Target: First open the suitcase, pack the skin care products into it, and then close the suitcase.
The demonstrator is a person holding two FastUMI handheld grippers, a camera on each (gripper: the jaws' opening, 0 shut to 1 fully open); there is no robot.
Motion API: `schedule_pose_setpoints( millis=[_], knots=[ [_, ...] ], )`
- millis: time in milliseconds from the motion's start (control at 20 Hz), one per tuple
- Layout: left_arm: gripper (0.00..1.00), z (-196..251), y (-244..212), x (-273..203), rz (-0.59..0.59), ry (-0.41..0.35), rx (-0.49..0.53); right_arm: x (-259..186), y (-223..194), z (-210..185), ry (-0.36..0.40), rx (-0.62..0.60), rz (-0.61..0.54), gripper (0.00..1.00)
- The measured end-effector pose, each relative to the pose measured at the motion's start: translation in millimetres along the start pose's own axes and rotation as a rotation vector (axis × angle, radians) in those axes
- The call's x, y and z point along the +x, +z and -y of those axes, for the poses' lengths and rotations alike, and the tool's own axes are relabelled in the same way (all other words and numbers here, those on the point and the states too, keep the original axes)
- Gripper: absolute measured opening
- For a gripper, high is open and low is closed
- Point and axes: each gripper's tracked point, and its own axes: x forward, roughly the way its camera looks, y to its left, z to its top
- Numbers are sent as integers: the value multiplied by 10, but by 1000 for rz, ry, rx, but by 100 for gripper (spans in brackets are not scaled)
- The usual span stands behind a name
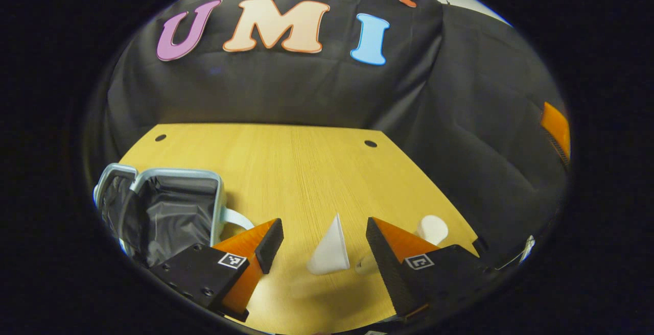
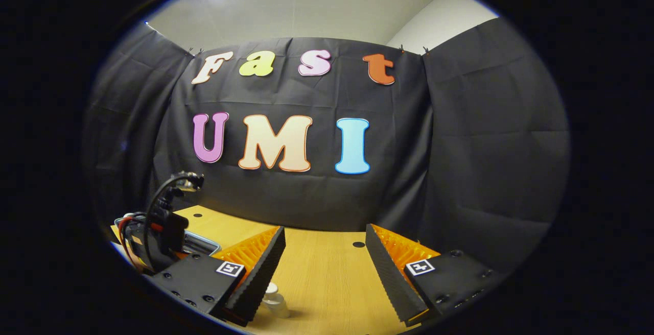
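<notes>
Left gripper point(image 1: 319, 245), jaws spread wide, is held above the table point(image 1: 286, 171) with a white tube point(image 1: 329, 250) seen between its fingers; the opened suitcase point(image 1: 163, 207) lies to its left. Right gripper point(image 2: 322, 258) is likewise spread wide and empty, a small jar point(image 2: 273, 299) seen just beside its left finger.

So in the left gripper view, the suitcase point(image 1: 168, 207) sits open on the near left part of the worktop point(image 1: 306, 171), lid up on its left side. The left claw point(image 1: 322, 243) hangs over the near edge with its fingers wide apart, and a cone-shaped tube point(image 1: 329, 250) stands on the worktop right between them, touching neither. Just right of that, partly hidden behind the right finger, there's a small bottle point(image 1: 431, 229). The far half of the worktop runs back to the booth wall.

In the right gripper view, the right claw point(image 2: 324, 268) is spread too, with a little jar point(image 2: 273, 299) on the worktop near its left finger. The other gripper point(image 2: 163, 228) is off at the left, with the suitcase rim point(image 2: 202, 243) behind it.
</notes>
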Motion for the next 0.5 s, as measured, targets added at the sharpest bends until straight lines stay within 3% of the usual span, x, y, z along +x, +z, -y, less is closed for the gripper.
schedule_pose_setpoints(
  millis=[350, 500],
  knots=[
    [94, -125, -579, 262, -121, 18, -11, -92, -49, -93, 36, -35, -15, 98],
    [59, -126, -721, 314, -171, 19, -16, -84, -50, -132, 43, -43, -15, 98]
  ],
)
